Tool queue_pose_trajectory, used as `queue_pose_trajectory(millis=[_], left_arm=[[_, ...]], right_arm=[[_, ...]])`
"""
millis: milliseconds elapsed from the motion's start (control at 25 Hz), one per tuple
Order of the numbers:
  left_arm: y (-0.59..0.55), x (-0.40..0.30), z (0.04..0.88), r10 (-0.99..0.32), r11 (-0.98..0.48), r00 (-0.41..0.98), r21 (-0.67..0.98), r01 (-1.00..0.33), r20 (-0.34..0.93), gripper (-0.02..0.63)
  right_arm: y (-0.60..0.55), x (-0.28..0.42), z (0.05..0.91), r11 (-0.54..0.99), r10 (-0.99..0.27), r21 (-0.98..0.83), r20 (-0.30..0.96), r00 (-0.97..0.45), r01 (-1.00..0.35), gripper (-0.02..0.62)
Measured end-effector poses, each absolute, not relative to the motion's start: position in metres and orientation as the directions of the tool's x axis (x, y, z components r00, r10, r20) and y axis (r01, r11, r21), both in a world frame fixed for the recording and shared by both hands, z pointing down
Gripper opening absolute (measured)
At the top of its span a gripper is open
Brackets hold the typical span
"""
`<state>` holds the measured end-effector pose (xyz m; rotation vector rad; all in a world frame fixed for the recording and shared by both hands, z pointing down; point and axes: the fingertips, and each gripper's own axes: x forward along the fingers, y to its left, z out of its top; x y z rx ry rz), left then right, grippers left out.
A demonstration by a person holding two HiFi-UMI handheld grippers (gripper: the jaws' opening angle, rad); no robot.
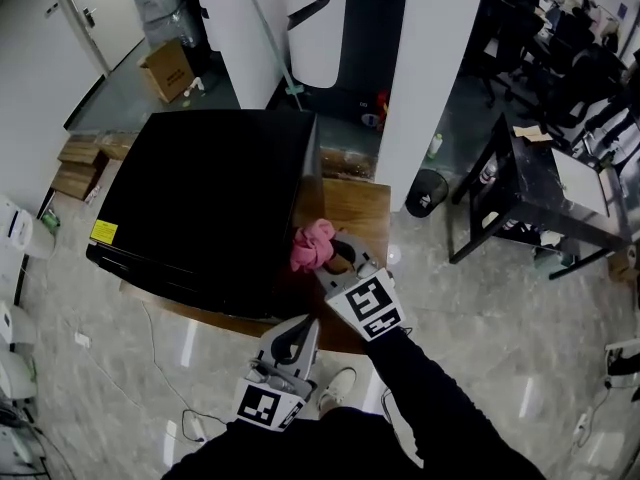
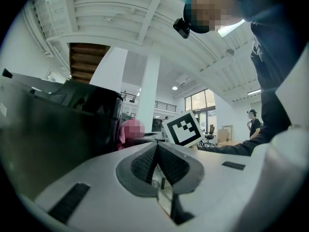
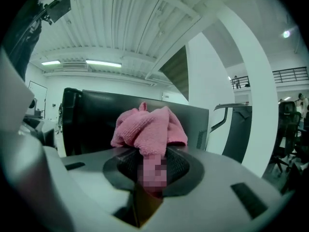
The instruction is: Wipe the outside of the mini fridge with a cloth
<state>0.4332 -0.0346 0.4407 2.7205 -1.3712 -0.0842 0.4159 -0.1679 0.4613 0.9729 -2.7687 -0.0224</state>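
Observation:
The black mini fridge [image 1: 200,198] stands on a low wooden table [image 1: 355,208]. A bunched pink cloth [image 1: 312,246] rests against the fridge's right side, near the front corner, and my right gripper [image 1: 335,260] is shut on it. The right gripper view shows the cloth [image 3: 149,129] spilling out of the jaws with the dark fridge wall [image 3: 96,124] just behind. My left gripper [image 1: 298,333] hangs lower, close to my body, shut and empty. The left gripper view has the fridge [image 2: 58,124] at left and the cloth [image 2: 126,132] beyond the closed fingertips [image 2: 157,151].
White pillars [image 1: 430,78] stand behind the table. A black bin [image 1: 428,190] and a black desk [image 1: 540,188] are to the right, a cardboard box [image 1: 168,68] far back left, wooden pallets [image 1: 80,163] at left. Cables [image 1: 170,368] trail over the marble floor.

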Motion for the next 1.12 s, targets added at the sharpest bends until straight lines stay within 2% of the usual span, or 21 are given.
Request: queue_pose_trajectory(millis=[440,560,760,960,1120], left_arm=[[-0.076,0.451,0.47,-0.827,-0.556,0.561,0.108,-0.824,0.017,0.006],[-0.078,0.457,0.477,-0.827,-0.549,0.559,0.123,-0.827,0.06,0.006],[-0.083,0.456,0.483,-0.842,-0.517,0.532,0.144,-0.844,0.091,0.006],[-0.095,0.455,0.48,-0.854,-0.506,0.516,0.134,-0.852,0.056,0.006],[-0.098,0.462,0.473,-0.845,-0.528,0.534,0.132,-0.839,0.012,0.006]], right_arm=[[-0.29,0.437,0.484,0.714,-0.693,0.007,0.143,-0.706,-0.7,0.095],[-0.323,0.445,0.488,0.7,-0.703,-0.045,0.138,-0.698,-0.713,0.095],[-0.359,0.448,0.491,0.692,-0.713,-0.02,0.141,-0.687,-0.722,0.095],[-0.367,0.451,0.49,0.688,-0.718,-0.01,0.133,-0.683,-0.726,0.095],[-0.34,0.469,0.48,0.681,-0.73,-0.011,0.07,-0.68,-0.732,0.095]])
